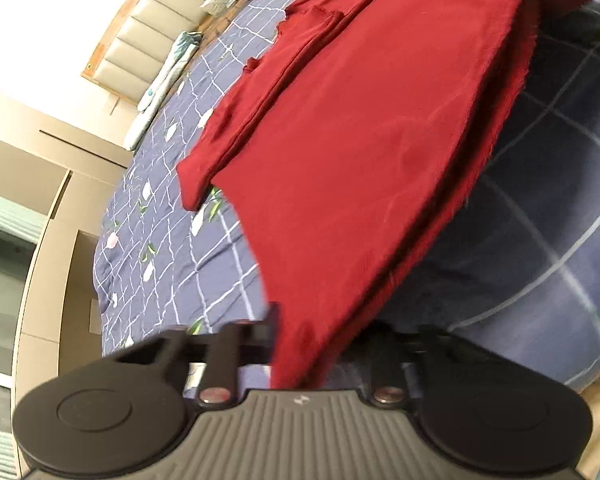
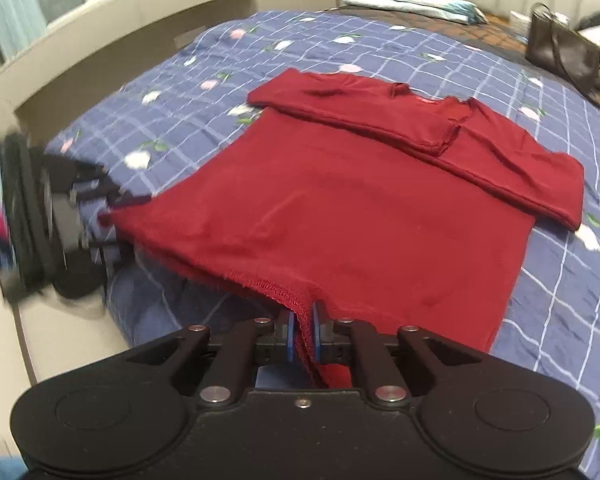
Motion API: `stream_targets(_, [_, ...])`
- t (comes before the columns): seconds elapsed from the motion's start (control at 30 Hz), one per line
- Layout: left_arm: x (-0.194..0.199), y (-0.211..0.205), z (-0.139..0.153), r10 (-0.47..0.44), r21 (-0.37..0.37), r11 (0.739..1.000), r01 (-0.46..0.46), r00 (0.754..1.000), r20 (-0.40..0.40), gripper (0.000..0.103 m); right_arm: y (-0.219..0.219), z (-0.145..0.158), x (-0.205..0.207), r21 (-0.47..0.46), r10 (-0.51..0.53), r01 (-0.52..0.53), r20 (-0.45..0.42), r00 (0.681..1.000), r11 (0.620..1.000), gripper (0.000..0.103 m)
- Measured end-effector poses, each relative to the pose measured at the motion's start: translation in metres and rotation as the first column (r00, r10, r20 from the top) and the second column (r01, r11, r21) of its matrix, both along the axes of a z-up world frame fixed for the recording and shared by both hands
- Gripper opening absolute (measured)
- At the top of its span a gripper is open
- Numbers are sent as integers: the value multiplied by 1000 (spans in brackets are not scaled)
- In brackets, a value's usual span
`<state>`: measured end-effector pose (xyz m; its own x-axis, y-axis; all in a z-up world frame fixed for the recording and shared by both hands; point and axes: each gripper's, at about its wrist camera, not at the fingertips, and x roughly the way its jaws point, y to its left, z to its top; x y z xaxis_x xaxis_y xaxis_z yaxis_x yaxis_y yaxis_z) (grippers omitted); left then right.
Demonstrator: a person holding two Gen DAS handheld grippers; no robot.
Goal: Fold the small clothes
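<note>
The right gripper (image 2: 304, 330) pinches the hem of the red sweater (image 2: 340, 208); the left gripper (image 2: 108, 208) clamps its other corner. Spread on the bed (image 2: 180, 92), sleeves folded across, it could skew if one corner slips.

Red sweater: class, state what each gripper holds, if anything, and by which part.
Both hold the red sweater by its bottom hem: the right gripper is shut on one corner, the left gripper on the other.
</note>
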<state>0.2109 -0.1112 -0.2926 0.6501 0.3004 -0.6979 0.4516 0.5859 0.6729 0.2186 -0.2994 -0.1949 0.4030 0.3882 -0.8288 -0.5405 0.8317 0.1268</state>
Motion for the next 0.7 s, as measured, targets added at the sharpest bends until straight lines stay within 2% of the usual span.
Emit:
stream_targets(0.1, [0,7,14,-47,-34,998,47,999,4,5,7,0,-10,-59,76,-75,23,997,995,6])
stream_targets(0.37, [-17,1,46,-191,4,982,191,982,-2,4,13,18,-35,-160,219,-210,38,975,964,6])
stream_targets(0.47, [-29,-1,62,-217,10,976,217,976,-9,4,8,34,-40,-160,234,-227,26,972,961,6])
stream_targets(0.7, [-64,-6,104,-227,-66,973,221,969,-101,4,6,67,-81,-141,304,-310,-63,951,940,6])
